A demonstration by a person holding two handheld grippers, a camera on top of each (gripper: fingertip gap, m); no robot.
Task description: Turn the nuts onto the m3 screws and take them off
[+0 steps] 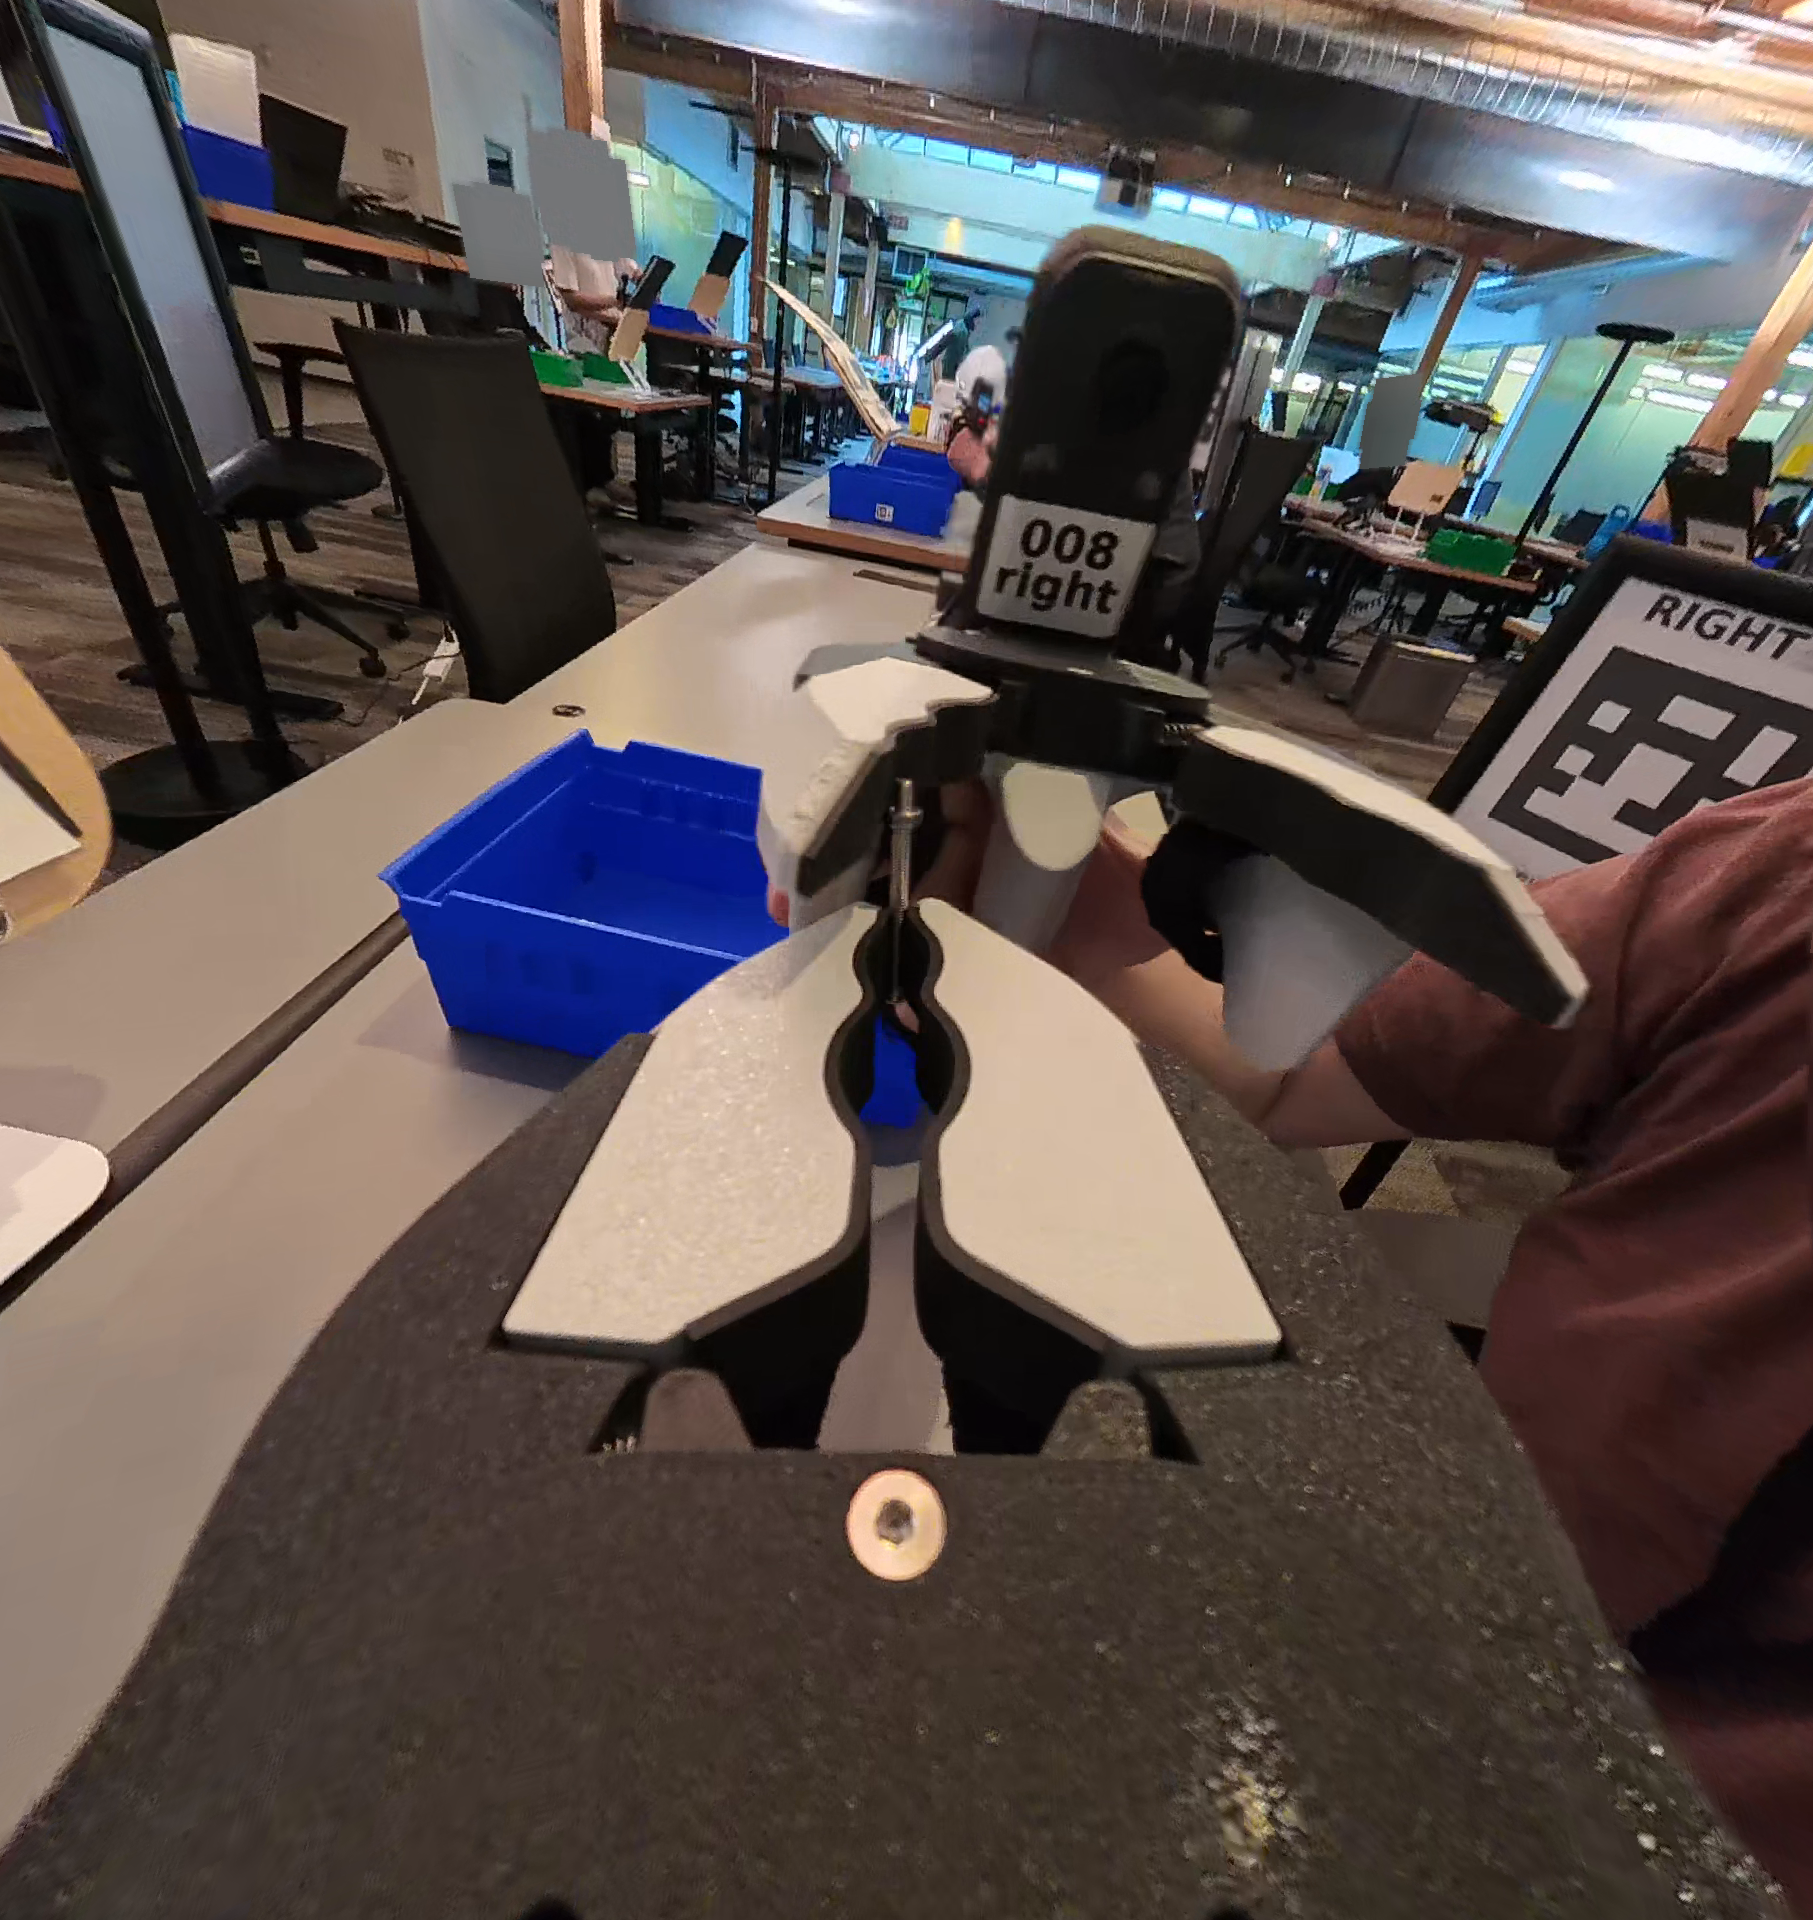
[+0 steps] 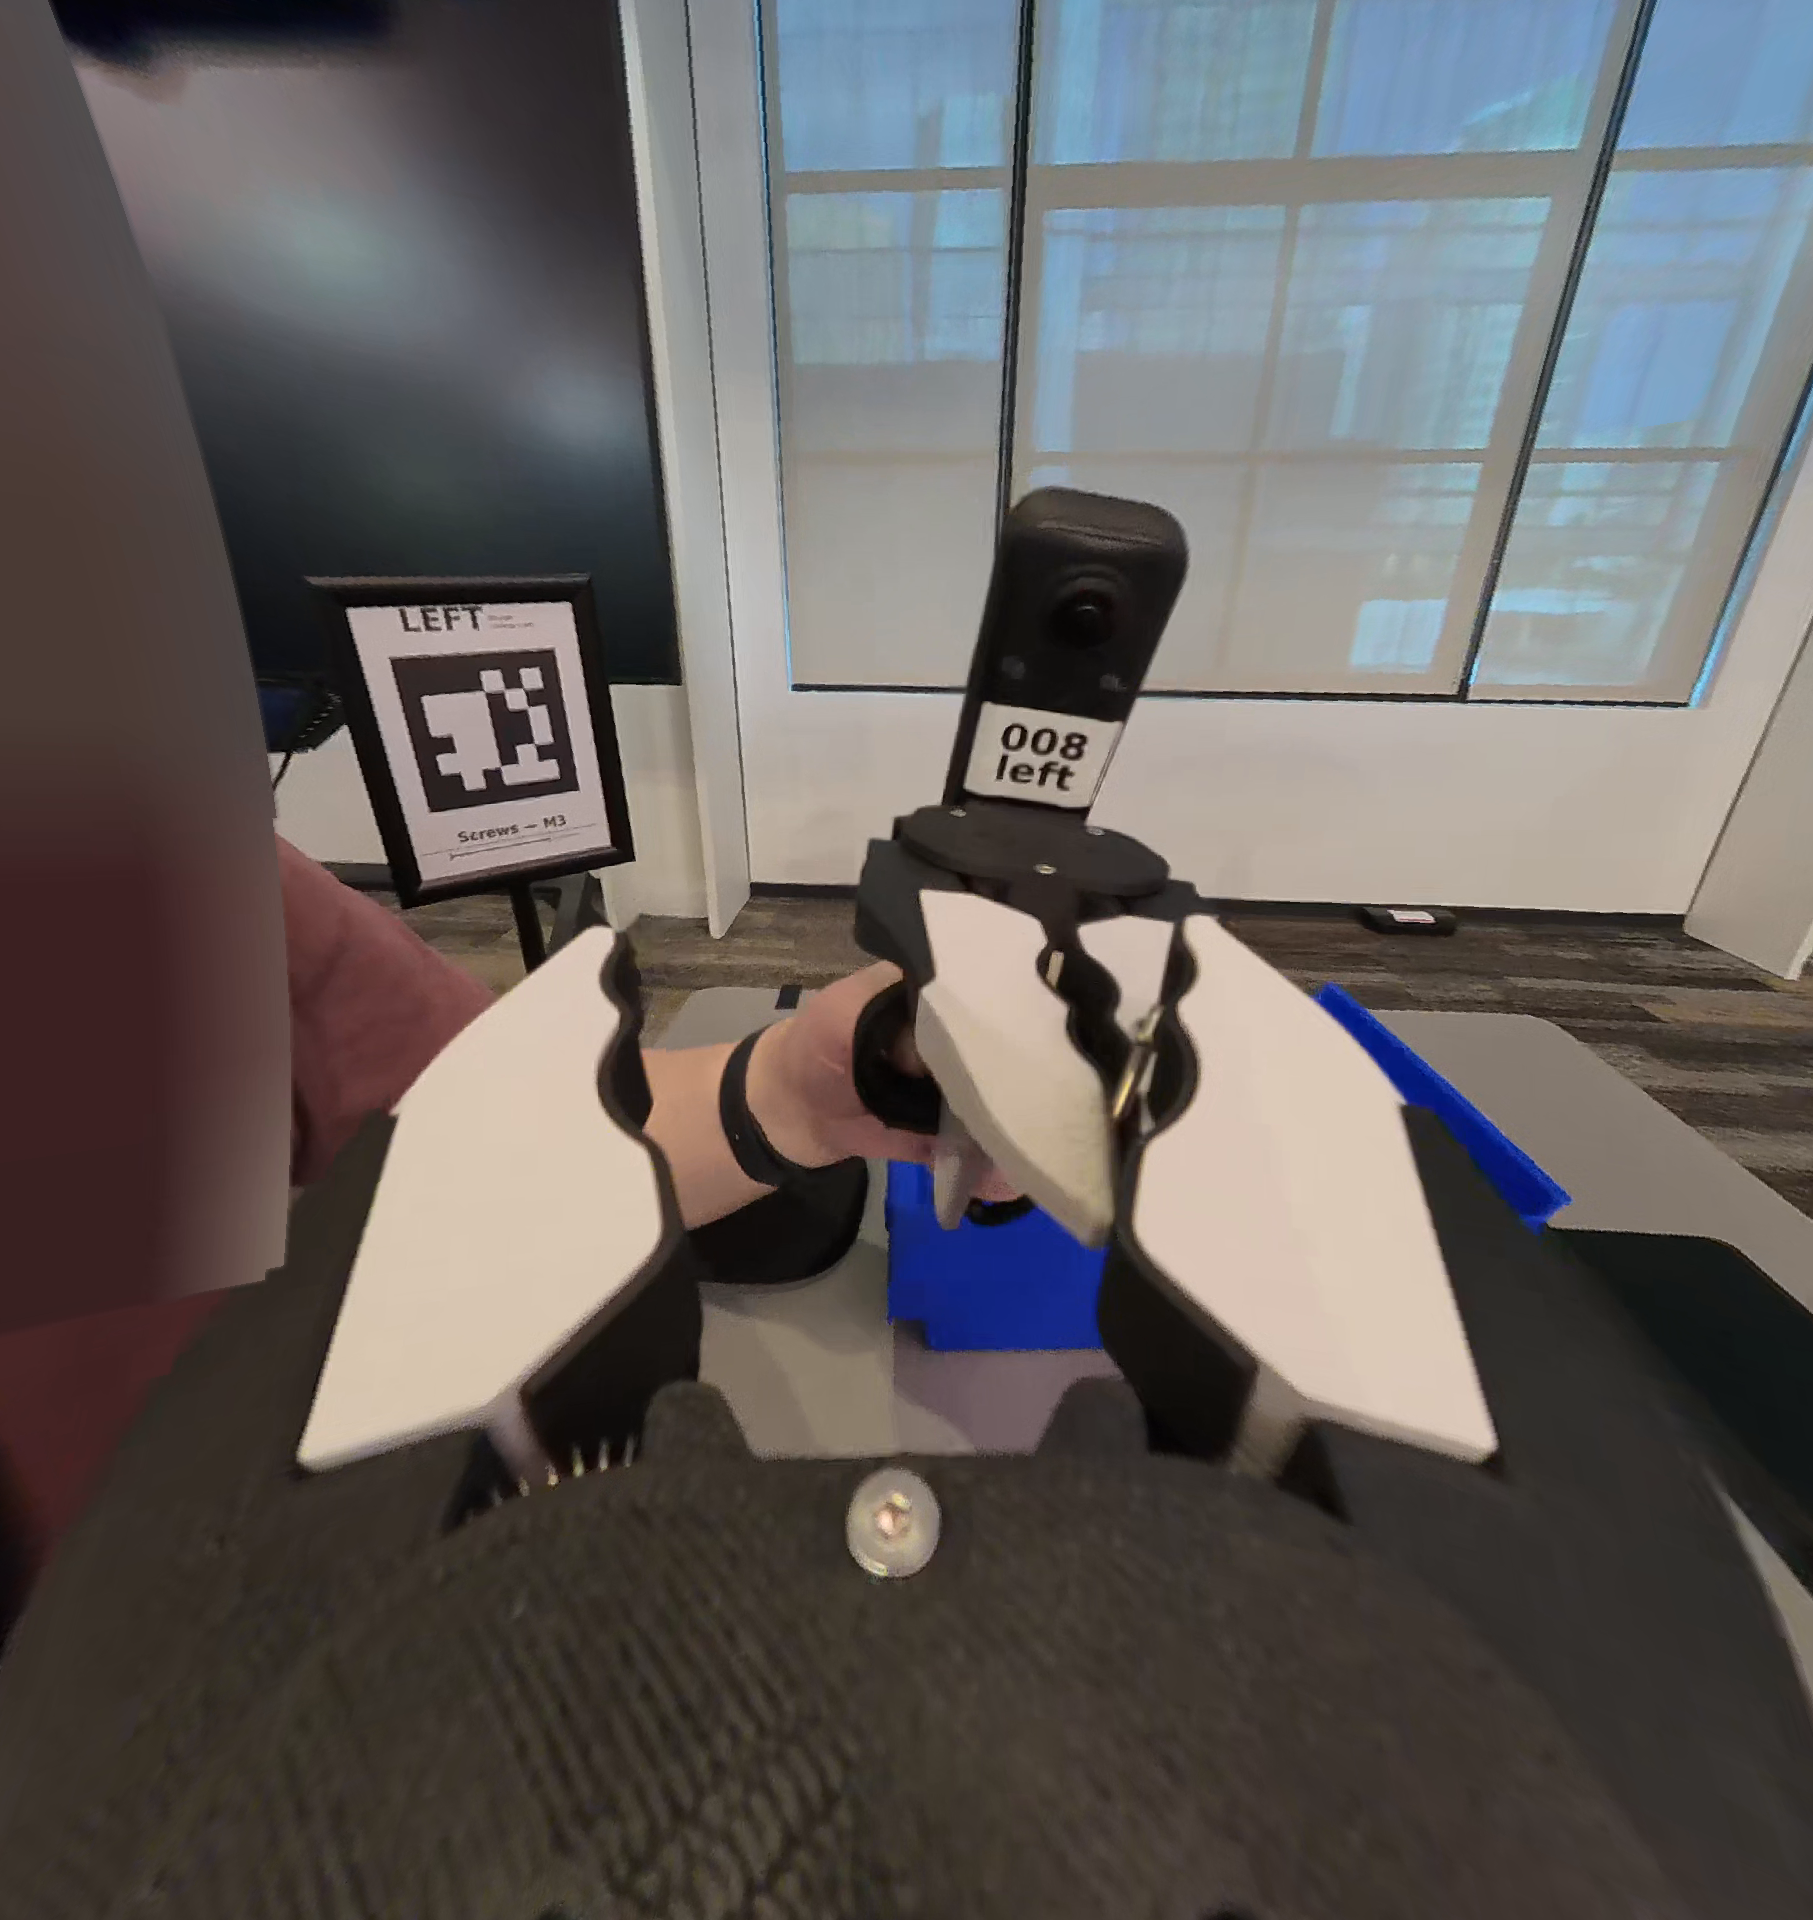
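Note:
My left gripper (image 1: pixel 897 920) is shut on a thin metal screw (image 1: pixel 899 862), which sticks out forward past its tips. A small nut (image 1: pixel 902 821) sits near the screw's far end. My right gripper (image 1: pixel 1172 935) faces the left one with its jaws spread wide, one finger (image 1: pixel 860 790) just left of the screw and the other far off to the right. In the right wrist view my right gripper (image 2: pixel 907 935) is open and empty. There the left gripper (image 2: pixel 1094 1184) and the screw (image 2: pixel 1139 1060) lie close to its right finger (image 2: pixel 1297 1143).
A blue bin (image 1: pixel 569 935) stands on the grey table (image 1: pixel 258 1195) under both grippers; it also shows in the right wrist view (image 2: pixel 985 1288). Framed marker signs stand at the sides (image 1: pixel 1660 727) (image 2: pixel 486 727). Black chairs (image 1: pixel 486 520) stand beyond the table. There is about 6 cm between the tips of the two grippers.

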